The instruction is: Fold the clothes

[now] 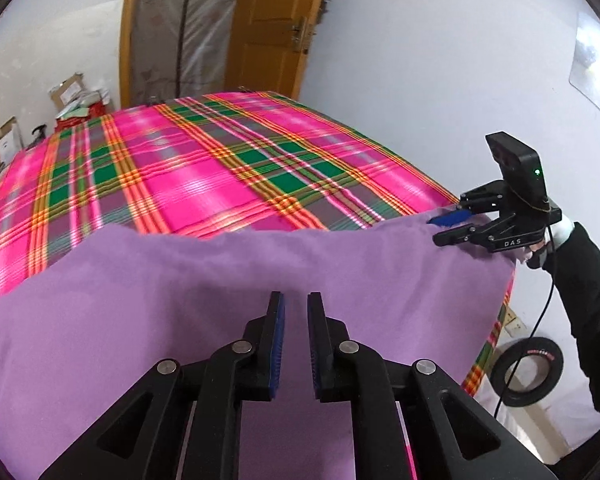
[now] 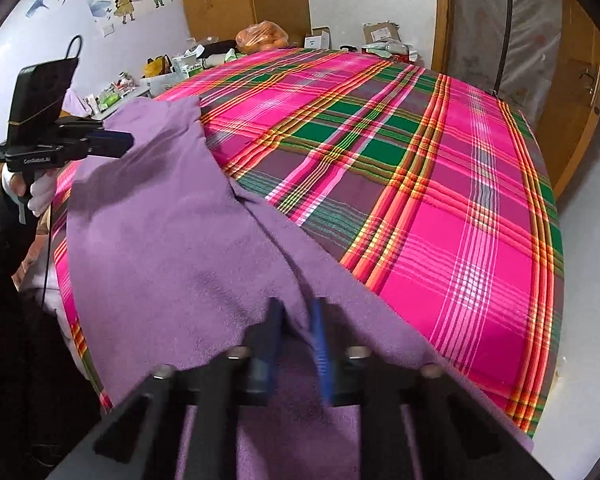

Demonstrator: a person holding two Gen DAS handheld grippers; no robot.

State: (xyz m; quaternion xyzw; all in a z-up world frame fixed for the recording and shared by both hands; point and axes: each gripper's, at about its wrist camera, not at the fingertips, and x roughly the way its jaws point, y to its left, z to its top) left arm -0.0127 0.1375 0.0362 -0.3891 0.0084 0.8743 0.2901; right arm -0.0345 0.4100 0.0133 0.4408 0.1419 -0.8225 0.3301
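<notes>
Left hand-held gripper (image 1: 296, 308) hovers narrowly parted; right hand-held gripper (image 2: 298, 316) apparently pinches the purple garment (image 2: 160, 240).

Wide open stretch of pink, green and orange plaid bedspread (image 2: 380, 168) beyond the purple fleece garment (image 2: 160, 240), bare across to the far edge. Near side taken up by the garment, draped over the bed's front edge. Far left of the bed crowded with boxes, packets and an orange plastic bag (image 2: 262, 38) along the wall. Right of the bed, only a narrow gap before the white wall (image 1: 420, 80). Black ring-shaped item (image 1: 528, 372) on the floor past the bed's right corner.
</notes>
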